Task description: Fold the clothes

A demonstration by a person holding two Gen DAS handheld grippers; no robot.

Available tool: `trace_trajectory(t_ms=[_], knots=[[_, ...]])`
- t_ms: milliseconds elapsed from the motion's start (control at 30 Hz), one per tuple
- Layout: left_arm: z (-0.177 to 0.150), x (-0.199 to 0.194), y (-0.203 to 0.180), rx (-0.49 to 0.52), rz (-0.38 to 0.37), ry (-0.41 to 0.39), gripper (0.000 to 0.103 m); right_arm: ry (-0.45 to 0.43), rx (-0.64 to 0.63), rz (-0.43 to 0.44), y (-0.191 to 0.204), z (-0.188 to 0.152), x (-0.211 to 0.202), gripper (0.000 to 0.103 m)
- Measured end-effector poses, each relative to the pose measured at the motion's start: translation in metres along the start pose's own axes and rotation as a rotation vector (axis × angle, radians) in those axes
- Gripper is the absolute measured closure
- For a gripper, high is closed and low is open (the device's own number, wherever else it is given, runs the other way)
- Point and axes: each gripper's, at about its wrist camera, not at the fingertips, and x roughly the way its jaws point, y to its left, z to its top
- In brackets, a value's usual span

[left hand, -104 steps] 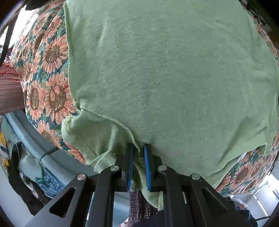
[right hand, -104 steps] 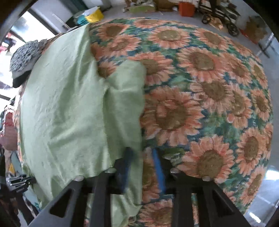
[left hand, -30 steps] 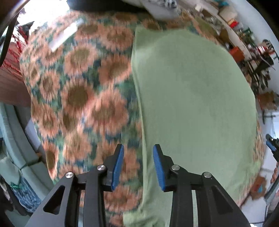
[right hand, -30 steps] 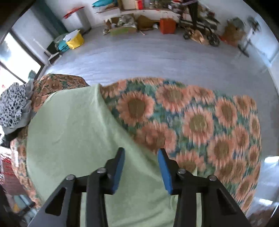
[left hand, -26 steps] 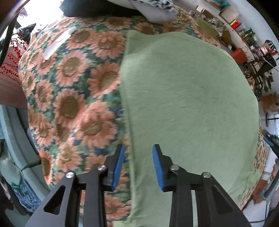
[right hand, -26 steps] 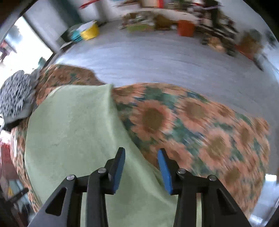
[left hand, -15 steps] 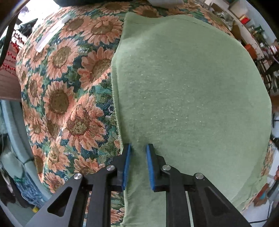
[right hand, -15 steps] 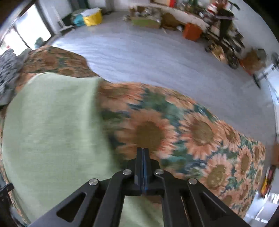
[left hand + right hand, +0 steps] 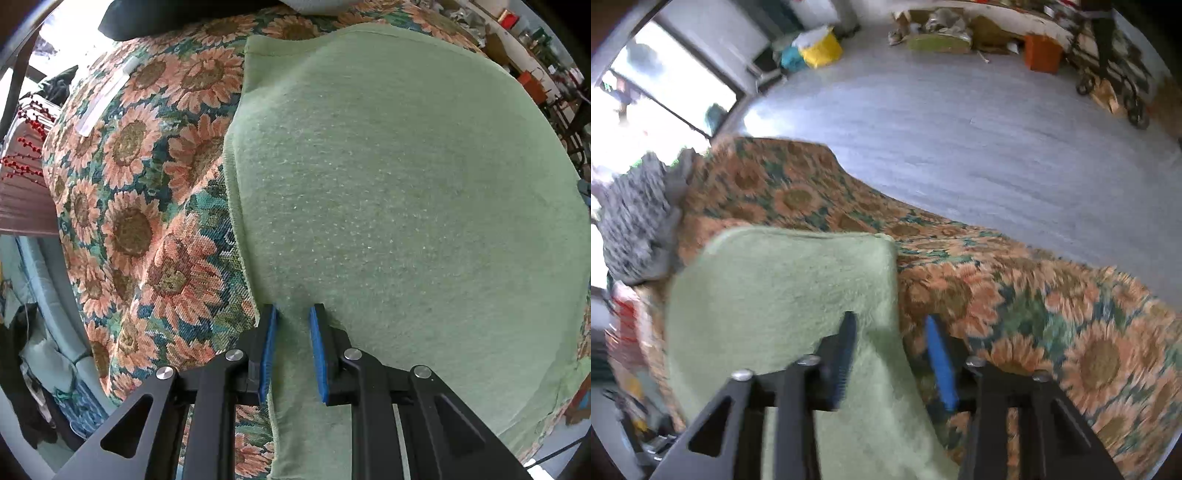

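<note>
A light green garment (image 9: 388, 184) lies spread flat on a sunflower-patterned cover (image 9: 140, 229). My left gripper (image 9: 294, 310) points down at the garment's left edge. Its blue pads are shut on a raised ridge of the green cloth just inside that edge. In the blurred right wrist view the green garment (image 9: 783, 288) fills the lower left. My right gripper (image 9: 890, 319) straddles its right edge near a rounded corner. Its jaws are opening, and the cloth edge lies loose between them with the pads off it.
The sunflower cover (image 9: 1052, 332) ends at a grey floor (image 9: 960, 129) beyond the right gripper. A grey patterned garment (image 9: 631, 221) and a dark one (image 9: 166, 18) lie at the far end. An orange box (image 9: 1043, 51) and a yellow bag (image 9: 820, 48) stand along the wall.
The left gripper came down on the garment's left edge and closed on the cloth. The right gripper moved along the right edge, shut fully, then opened again.
</note>
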Motion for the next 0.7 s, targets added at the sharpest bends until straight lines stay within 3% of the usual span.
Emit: trace_trajectory(t_ms=[67,300,333,367,433,533,700], knots=[[0.003,-0.007,-0.011,-0.006,-0.002,-0.001,0.083,-0.014,-0.085,-0.054,0.010,-0.001,-0.001,0.098],[-0.020,0.001,0.019,-0.005,-0.012,-0.015,0.083,-0.032,-0.011,-0.133,-0.014,0.002,-0.001,0.099],[-0.022,0.001,0.019,-0.001,-0.010,-0.017,0.083,-0.045,-0.009,-0.136,-0.015,0.000,-0.003,0.097],[-0.022,0.001,0.017,0.004,-0.009,-0.020,0.083,-0.060,-0.004,-0.138,-0.014,-0.001,-0.006,0.082],[-0.023,0.000,0.017,0.010,-0.010,-0.025,0.083,-0.080,0.040,-0.127,-0.019,-0.006,-0.014,0.065],[-0.026,0.003,0.018,0.010,-0.017,-0.034,0.082,-0.077,0.076,-0.072,-0.030,-0.022,-0.027,0.054],[-0.043,0.006,0.019,0.022,-0.024,-0.045,0.081,-0.049,0.030,-0.041,-0.044,-0.083,-0.046,0.053]])
